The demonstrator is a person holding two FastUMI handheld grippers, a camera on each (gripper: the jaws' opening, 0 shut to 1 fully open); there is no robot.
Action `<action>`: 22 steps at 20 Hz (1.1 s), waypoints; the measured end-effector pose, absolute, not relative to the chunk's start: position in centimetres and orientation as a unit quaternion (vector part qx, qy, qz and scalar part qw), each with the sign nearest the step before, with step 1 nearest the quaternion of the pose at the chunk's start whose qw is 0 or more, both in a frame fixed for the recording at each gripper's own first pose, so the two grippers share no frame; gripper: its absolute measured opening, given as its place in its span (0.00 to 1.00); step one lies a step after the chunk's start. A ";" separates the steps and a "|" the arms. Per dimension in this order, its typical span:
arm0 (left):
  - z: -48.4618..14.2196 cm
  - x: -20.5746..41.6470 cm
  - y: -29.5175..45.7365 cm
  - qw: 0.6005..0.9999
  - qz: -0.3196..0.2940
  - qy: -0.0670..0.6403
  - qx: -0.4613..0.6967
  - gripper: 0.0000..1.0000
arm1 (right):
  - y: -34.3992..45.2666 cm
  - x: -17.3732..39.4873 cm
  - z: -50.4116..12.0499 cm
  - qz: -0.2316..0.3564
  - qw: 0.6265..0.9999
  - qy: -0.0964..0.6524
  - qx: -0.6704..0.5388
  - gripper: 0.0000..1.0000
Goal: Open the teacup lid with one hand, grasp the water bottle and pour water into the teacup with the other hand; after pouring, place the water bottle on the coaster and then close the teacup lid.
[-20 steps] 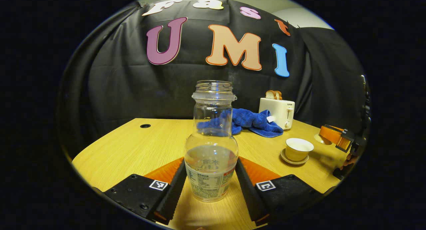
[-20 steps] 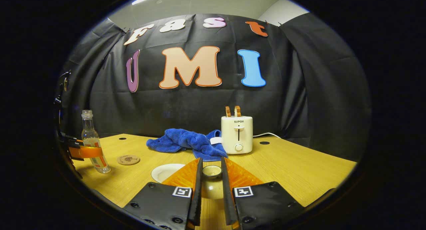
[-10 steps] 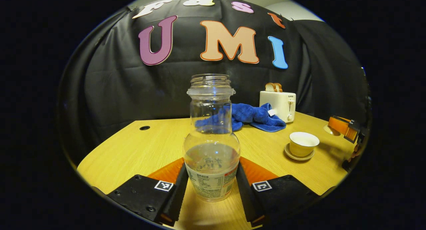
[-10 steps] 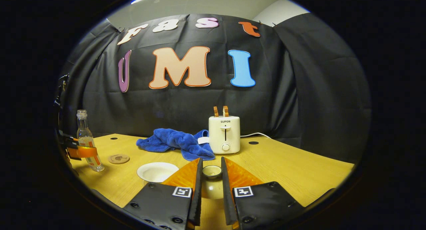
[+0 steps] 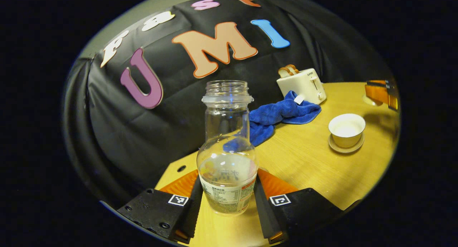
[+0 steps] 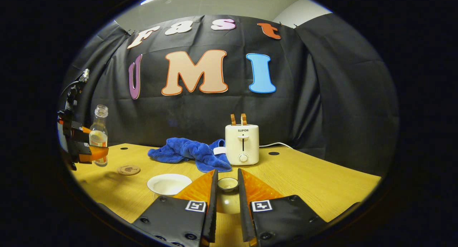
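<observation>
A clear water bottle (image 5: 227,157), uncapped and partly full, sits between the fingers of my left gripper (image 5: 227,181), which is shut on its labelled lower body. In the right gripper view the bottle (image 6: 98,132) hangs above the table in the left gripper (image 6: 89,154), just left of the round coaster (image 6: 128,169). The uncovered teacup (image 5: 346,128) stands on its saucer to the right. My right gripper (image 6: 227,178) is shut on the knob of the teacup lid (image 6: 228,184), held just right of the teacup (image 6: 168,183). The right gripper (image 5: 381,93) also shows at the far right of the left gripper view.
A white toaster (image 6: 242,144) with two bread slices stands at the back of the wooden table (image 6: 322,182). A crumpled blue cloth (image 6: 191,152) lies to its left. A cable runs from the toaster toward the wall.
My left gripper has lifted the bottle off the table and tilted, so the table now slants in its view. The right gripper keeps the lid almost still.
</observation>
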State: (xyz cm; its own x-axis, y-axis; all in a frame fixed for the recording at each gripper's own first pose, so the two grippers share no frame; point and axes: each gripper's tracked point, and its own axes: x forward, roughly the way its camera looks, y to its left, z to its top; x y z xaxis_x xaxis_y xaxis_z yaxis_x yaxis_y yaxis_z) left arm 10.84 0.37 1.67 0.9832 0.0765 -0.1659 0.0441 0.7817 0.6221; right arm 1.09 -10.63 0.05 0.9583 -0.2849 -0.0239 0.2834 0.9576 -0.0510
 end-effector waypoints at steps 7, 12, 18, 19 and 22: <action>-0.9 12.8 -2.1 0.851 -0.022 0.091 0.516 0.67 | -11.3 1.0 0.2 -0.148 0.989 0.015 -0.024 0.32; -2.3 13.7 -3.8 0.808 -0.042 0.081 0.582 0.66 | -11.9 0.8 0.2 -0.154 0.988 0.015 -0.025 0.31; -2.4 14.5 -4.9 0.751 -0.058 0.071 0.654 0.67 | -12.2 0.8 0.2 -0.158 0.987 0.015 -0.025 0.31; -2.3 14.8 -5.0 0.741 -0.058 0.067 0.665 0.67 | -12.2 0.8 0.2 -0.158 0.987 0.014 -0.026 0.31; -2.1 15.0 -5.3 0.716 -0.059 0.062 0.693 0.66 | -12.2 0.8 0.2 -0.158 0.987 0.015 -0.025 0.31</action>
State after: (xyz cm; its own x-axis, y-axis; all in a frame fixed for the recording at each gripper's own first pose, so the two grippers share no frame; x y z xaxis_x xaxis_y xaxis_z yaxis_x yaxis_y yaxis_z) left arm 14.95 -5.33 -2.08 0.9853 0.0013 -0.1709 0.1708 0.0329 0.9848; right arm 0.82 -12.21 0.19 0.9497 -0.3123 -0.0216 0.3108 0.9489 -0.0543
